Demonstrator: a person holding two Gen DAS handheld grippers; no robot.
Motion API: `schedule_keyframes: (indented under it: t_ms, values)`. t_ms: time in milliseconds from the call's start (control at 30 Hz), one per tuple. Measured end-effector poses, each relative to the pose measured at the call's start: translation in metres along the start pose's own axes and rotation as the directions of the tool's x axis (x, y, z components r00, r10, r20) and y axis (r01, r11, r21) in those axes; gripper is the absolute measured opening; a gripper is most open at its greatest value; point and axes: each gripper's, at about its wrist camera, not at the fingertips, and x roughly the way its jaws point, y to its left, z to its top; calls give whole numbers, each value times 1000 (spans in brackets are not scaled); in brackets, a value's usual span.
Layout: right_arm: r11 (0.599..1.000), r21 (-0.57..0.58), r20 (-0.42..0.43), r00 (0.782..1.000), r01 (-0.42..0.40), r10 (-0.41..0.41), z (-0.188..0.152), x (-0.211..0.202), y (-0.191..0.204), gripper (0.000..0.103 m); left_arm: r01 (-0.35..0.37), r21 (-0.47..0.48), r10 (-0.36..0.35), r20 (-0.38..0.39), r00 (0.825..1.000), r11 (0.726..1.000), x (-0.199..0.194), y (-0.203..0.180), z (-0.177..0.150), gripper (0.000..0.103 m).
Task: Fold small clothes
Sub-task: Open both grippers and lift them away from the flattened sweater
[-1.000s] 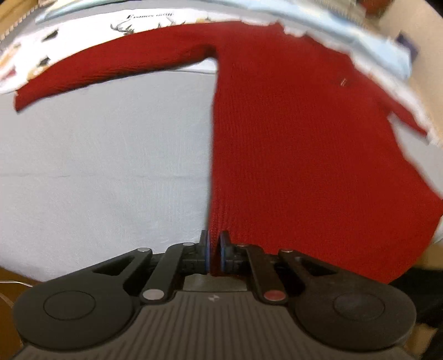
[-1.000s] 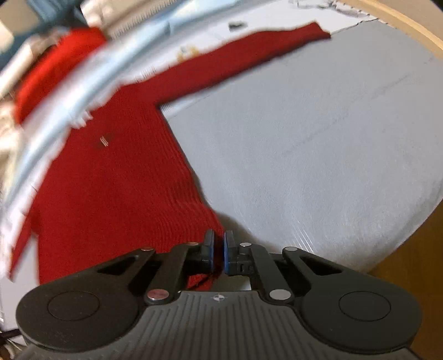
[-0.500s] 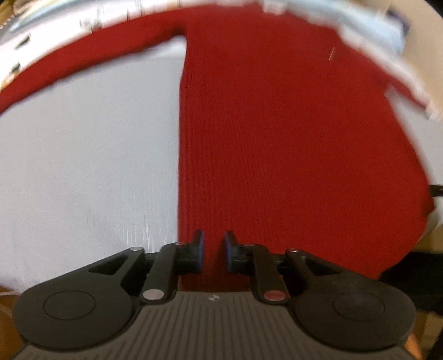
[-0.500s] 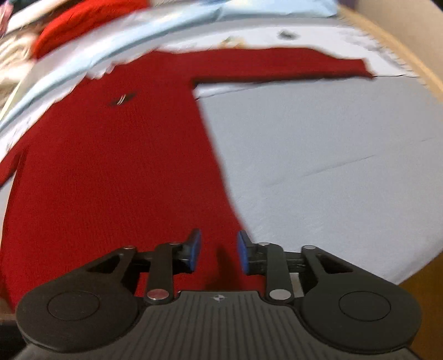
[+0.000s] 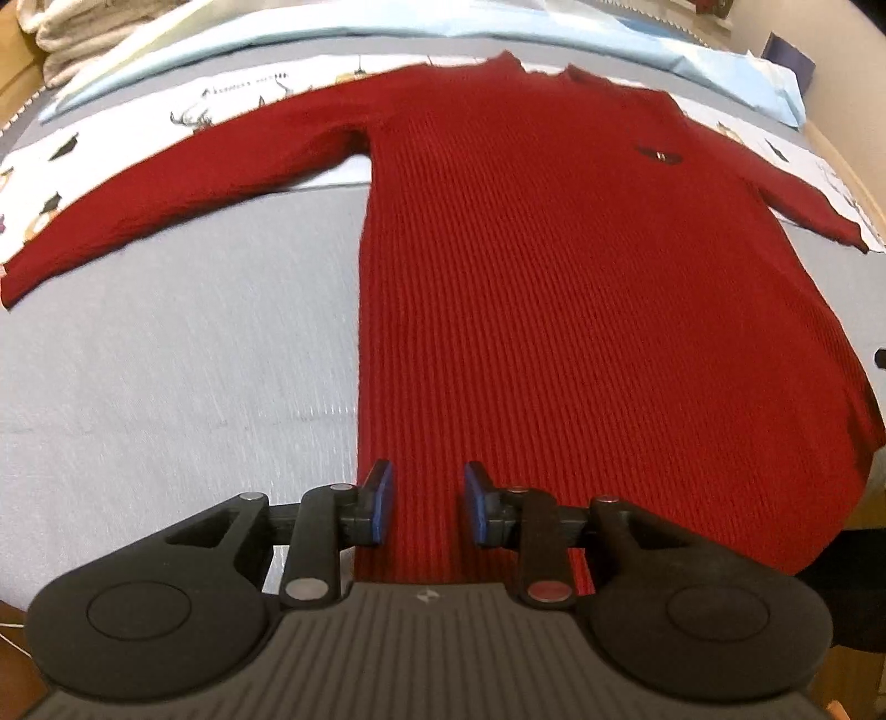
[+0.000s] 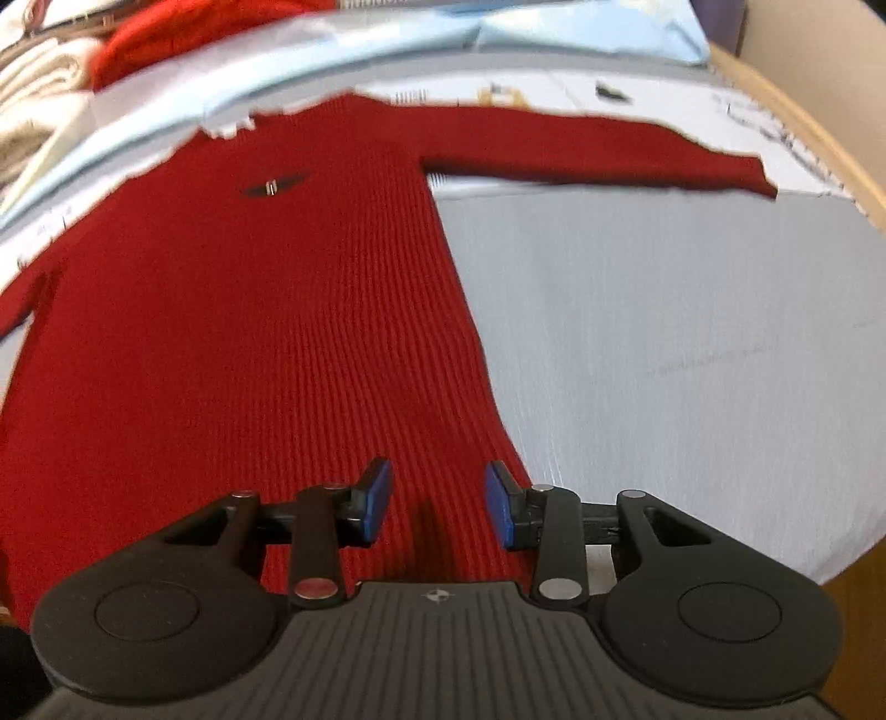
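A red ribbed knit sweater (image 5: 554,266) lies flat on a grey surface (image 5: 177,354), front up, both sleeves spread out sideways. It also shows in the right wrist view (image 6: 266,310). My left gripper (image 5: 426,507) is open above the hem near the sweater's left bottom corner, holding nothing. My right gripper (image 6: 437,507) is open above the hem near the right bottom corner, holding nothing. A small dark badge (image 5: 659,155) sits on the chest.
A white printed cloth (image 5: 183,111) and a light blue sheet (image 5: 692,61) lie beyond the sweater's top. Folded pale towels (image 6: 33,116) and another red garment (image 6: 183,33) are stacked at the far left. A wooden edge (image 6: 819,138) runs at the right.
Both grippers were shut on the sweater's hem corners a second ago; they have opened and let go. The sweater now lies flat and spread out.
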Motion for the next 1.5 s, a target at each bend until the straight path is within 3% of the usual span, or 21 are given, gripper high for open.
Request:
schedule_keyframes:
  t_ms: [267,433,500,567,633,700,800,867,900,967,1033,1133,1233,1333,1400,1433,1467,1500]
  values:
    - [999,18,141,990,-28,26,15,-23,4,39,-21,-46,24,48,999,999,-9,5,-1,31]
    - [997,59,270,962,-53,35,32,-33,15,39,-46,-130,64,138,988,990,-30,8,21,36]
    - [996,63,318,947,-67,44,39,-37,20,39,-78,-145,109,217,970,986,-45,12,46,43]
    - [997,43,368,929,-60,40,43,-41,27,39,-111,-168,159,304,939,979,-61,18,77,50]
    - [999,9,380,924,-45,39,47,-41,37,39,-123,-214,195,360,912,969,-71,27,107,61]
    - [999,-15,392,919,-44,47,49,-44,46,39,-119,-264,224,414,882,957,-74,41,134,64]
    - [998,-42,408,911,-52,64,52,-50,55,39,-180,-295,301,443,845,938,-62,57,152,64]
    - [997,-47,411,909,-59,73,56,-51,58,39,-225,-311,347,428,835,924,-42,72,149,64]
    - [997,-46,405,911,-63,76,58,-51,59,39,-225,-323,348,400,848,919,-31,83,147,64]
    - [997,-62,380,922,-51,71,66,-52,63,39,-181,-395,296,253,921,900,-6,111,152,60]
    - [998,-67,346,938,-5,28,84,-60,74,39,-67,-548,221,221,950,834,3,143,150,58]
    - [996,-92,354,935,-4,37,120,-73,105,39,-23,-657,197,193,961,754,15,176,144,55]
    - [986,-123,403,903,-109,150,155,-77,137,39,-38,-717,218,160,963,696,24,201,133,55]
    - [976,-139,415,885,-168,211,170,-57,158,39,16,-799,170,147,974,602,38,224,117,54]
    - [973,-134,394,891,-189,227,161,-30,163,39,35,-839,144,134,980,543,49,238,102,54]
    - [972,-135,361,904,-192,229,155,-15,166,39,36,-852,141,127,982,522,54,243,98,54]
    - [975,-130,280,936,-182,212,150,5,171,39,37,-862,139,124,983,505,60,248,95,54]
    - [973,-115,216,951,-200,221,147,20,175,39,37,-869,139,120,983,493,64,251,92,54]
